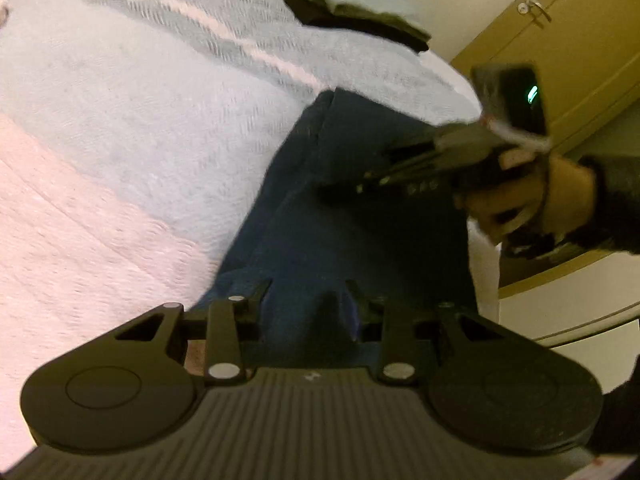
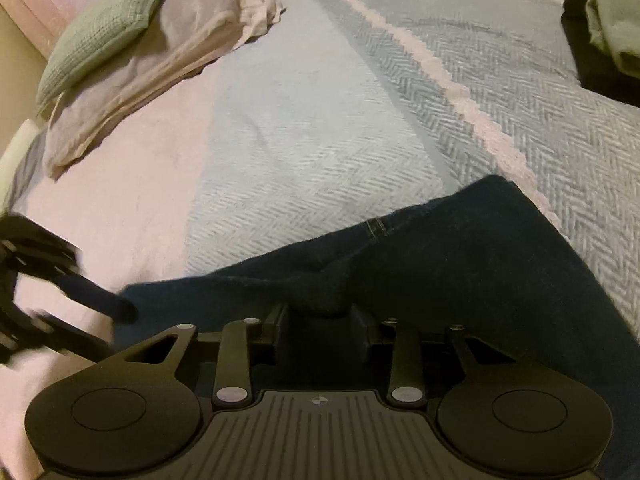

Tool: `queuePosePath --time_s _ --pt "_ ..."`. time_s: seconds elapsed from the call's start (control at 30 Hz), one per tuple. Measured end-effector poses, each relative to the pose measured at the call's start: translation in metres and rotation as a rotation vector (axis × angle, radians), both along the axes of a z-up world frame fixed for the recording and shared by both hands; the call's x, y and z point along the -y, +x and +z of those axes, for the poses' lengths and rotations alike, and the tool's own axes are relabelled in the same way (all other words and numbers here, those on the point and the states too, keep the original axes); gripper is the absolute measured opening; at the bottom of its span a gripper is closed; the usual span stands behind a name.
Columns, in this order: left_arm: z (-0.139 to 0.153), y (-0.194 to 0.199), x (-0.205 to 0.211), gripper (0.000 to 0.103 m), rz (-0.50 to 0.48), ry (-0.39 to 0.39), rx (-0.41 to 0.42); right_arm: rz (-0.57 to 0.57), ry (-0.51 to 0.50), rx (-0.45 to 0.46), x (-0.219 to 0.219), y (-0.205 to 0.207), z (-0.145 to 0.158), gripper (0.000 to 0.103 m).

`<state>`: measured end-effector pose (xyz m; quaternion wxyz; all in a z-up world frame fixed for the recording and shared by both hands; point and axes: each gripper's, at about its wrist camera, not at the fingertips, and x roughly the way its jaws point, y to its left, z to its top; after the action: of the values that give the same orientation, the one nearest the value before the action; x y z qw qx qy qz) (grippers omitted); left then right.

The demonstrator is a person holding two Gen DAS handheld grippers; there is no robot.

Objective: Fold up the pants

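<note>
Dark blue pants [image 1: 352, 216] lie on a striped bedspread [image 1: 120, 100], partly folded. My left gripper [image 1: 306, 292] is low over their near end, shut with denim bunched between its fingers. In the left wrist view a hand holds my right gripper [image 1: 360, 188] on the pants' right side. From the right wrist view, the pants [image 2: 460, 264] spread ahead, and a hump of denim is pinched in my right gripper [image 2: 320, 316]. The left gripper [image 2: 116, 312] shows blurred at the left, on the pants' corner.
A stack of folded clothes [image 1: 352, 0] sits at the far side of the bed [image 2: 320, 120]. Pillows [image 2: 120, 40] lie at the head of the bed. A tan cabinet [image 1: 560, 40] stands beyond the bed's right edge.
</note>
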<state>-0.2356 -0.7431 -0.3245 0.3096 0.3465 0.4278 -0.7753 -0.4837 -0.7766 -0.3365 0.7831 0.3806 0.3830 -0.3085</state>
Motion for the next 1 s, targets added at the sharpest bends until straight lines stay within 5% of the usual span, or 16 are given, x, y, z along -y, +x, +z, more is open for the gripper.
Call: queuePosePath --time_s 0.13,0.33,0.43,0.6,0.67,0.8,0.9,1.0 --pt "-0.012 -0.013 0.004 0.025 0.025 0.022 0.033 -0.097 -0.088 -0.008 0.015 -0.029 0.029 0.032" --pt "-0.038 -0.021 0.008 0.018 0.08 0.035 0.079 -0.095 -0.015 0.023 0.058 -0.053 -0.009 0.02" --pt "-0.029 -0.018 0.005 0.017 0.119 0.046 0.085 -0.105 0.023 0.043 0.062 -0.058 0.006 0.021" --pt "0.008 -0.017 -0.02 0.018 0.191 0.021 0.104 -0.084 -0.039 0.034 0.028 -0.083 0.049 0.032" --pt "0.019 -0.02 -0.035 0.02 0.214 0.017 0.072 -0.07 -0.031 0.003 0.015 -0.091 0.044 0.034" --pt "-0.004 -0.049 -0.05 0.023 0.174 0.058 0.079 -0.085 -0.001 -0.05 0.007 -0.105 0.007 0.034" --pt "-0.02 -0.058 -0.059 0.023 0.153 0.049 0.132 -0.136 -0.047 -0.036 -0.01 -0.108 0.029 0.035" --pt "-0.005 -0.055 -0.071 0.023 0.187 0.025 0.108 -0.149 -0.083 0.025 -0.045 -0.112 0.054 0.035"
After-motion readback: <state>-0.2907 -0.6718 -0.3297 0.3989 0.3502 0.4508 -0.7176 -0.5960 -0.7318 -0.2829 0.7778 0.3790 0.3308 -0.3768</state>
